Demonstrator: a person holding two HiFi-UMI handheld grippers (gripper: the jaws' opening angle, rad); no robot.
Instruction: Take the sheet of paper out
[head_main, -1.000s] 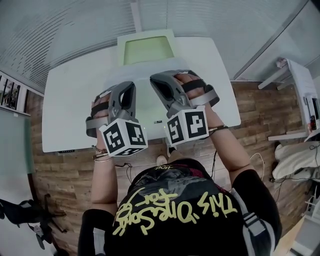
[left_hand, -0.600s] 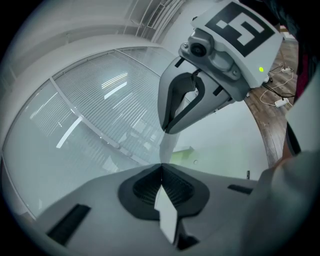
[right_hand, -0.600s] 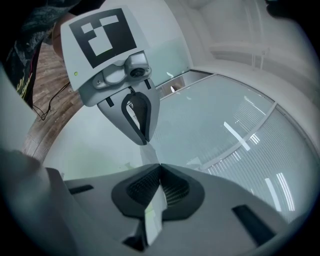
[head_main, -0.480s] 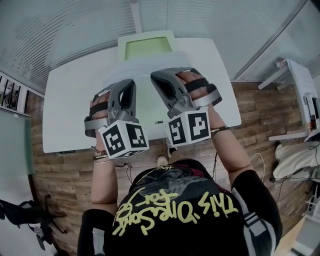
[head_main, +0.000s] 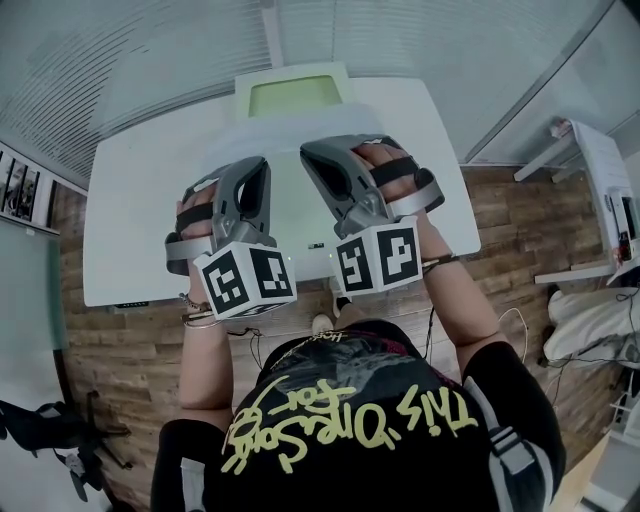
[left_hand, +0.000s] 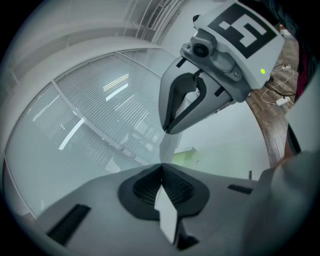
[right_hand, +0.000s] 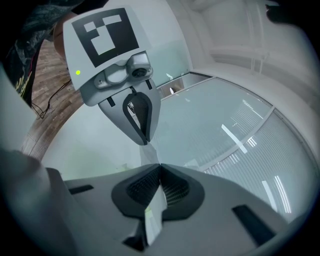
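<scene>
Both grippers hang side by side over the white table (head_main: 130, 200), each shut on an edge of the same thin, pale sheet (head_main: 288, 150). In the left gripper view my left gripper (left_hand: 161, 167) pinches the sheet (left_hand: 166, 216) edge-on, and a strip of it runs up to the tips of the right gripper (left_hand: 170, 129). In the right gripper view my right gripper (right_hand: 160, 167) clamps the sheet (right_hand: 154, 212), with the left gripper (right_hand: 145, 140) just beyond. From the head view the left gripper (head_main: 256, 166) and right gripper (head_main: 316, 156) point away from the person; their tips are close together.
A green sheet or folder in a white tray (head_main: 296, 97) lies at the table's far edge. The person's body fills the lower head view. Wooden floor surrounds the table; another white desk (head_main: 600, 190) stands at the right. Glass walls with blinds lie beyond.
</scene>
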